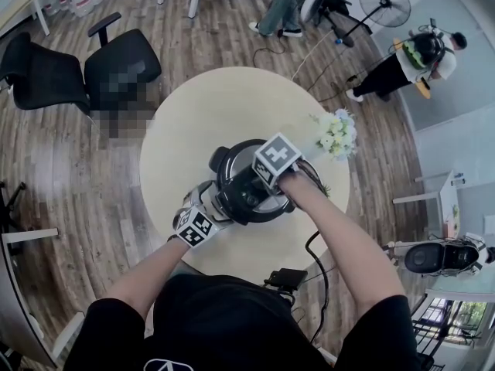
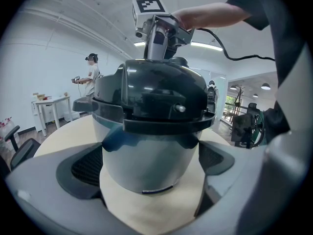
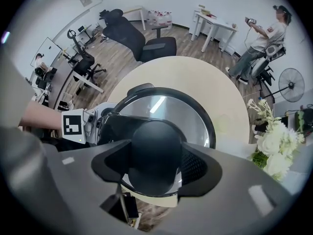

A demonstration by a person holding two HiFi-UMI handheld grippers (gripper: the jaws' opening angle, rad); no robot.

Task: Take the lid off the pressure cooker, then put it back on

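Nearest the person, the left gripper (image 2: 151, 163) is holding the shiny silver round pressure cooker (image 2: 146, 148), with one grey jaw pressing on each side of its body. The cooker is standing upright on the near part of the round cream-coloured table (image 1: 201, 122). Its glossy black lid (image 2: 156, 94) is sitting on the pot, and from above it is showing a silver disc inside a black rim. The right gripper (image 3: 154, 166) is pointing down and gripping the lid's black rounded knob (image 3: 155, 148). Farther right, white flowers (image 1: 336, 134) are standing on the table.
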